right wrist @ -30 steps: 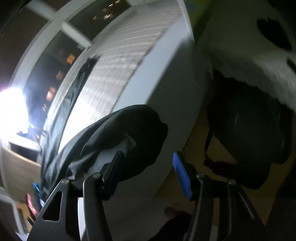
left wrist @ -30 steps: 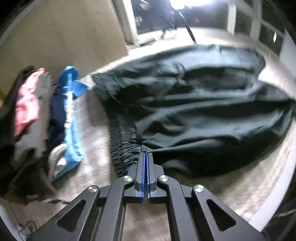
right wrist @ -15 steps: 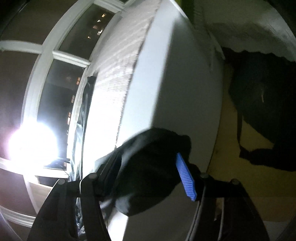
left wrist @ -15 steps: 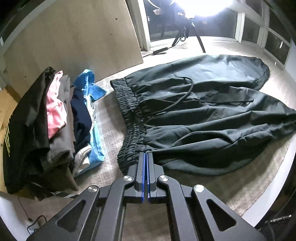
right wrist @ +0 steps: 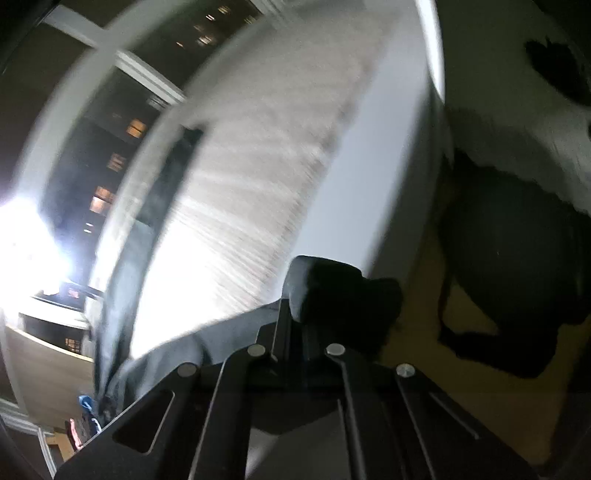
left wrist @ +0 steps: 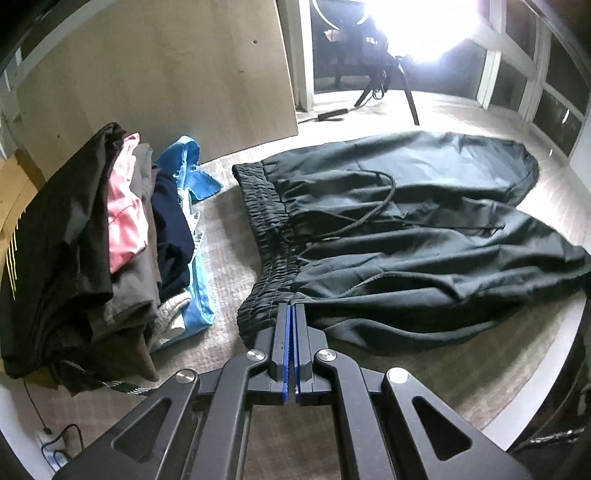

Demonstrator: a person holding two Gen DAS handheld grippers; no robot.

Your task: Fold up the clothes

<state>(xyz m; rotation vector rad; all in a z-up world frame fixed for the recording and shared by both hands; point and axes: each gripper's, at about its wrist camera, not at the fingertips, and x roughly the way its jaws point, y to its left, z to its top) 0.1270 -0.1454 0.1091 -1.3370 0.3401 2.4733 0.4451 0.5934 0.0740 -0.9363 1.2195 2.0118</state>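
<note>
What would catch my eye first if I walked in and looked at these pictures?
The big black pair of drawstring shorts spread flat across the beige mat, with the left tongs shut on the near end of its elastic waistband. Next, the glaring studio lamp by the far window. To the left of the shorts slumps a messy pile of clothes, pink, brown, navy and bright blue.

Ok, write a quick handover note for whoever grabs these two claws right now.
Left claw: shut on the waistband corner of the black shorts.
Right claw: shut on a bunched leg end of the shorts near the surface's edge; that view is blurred.
Shorts lie spread flat on the beige mat; pile of clothes sits beside the waistband.
Done: both ends gripped.
Left: make the fold, then stack.
</note>
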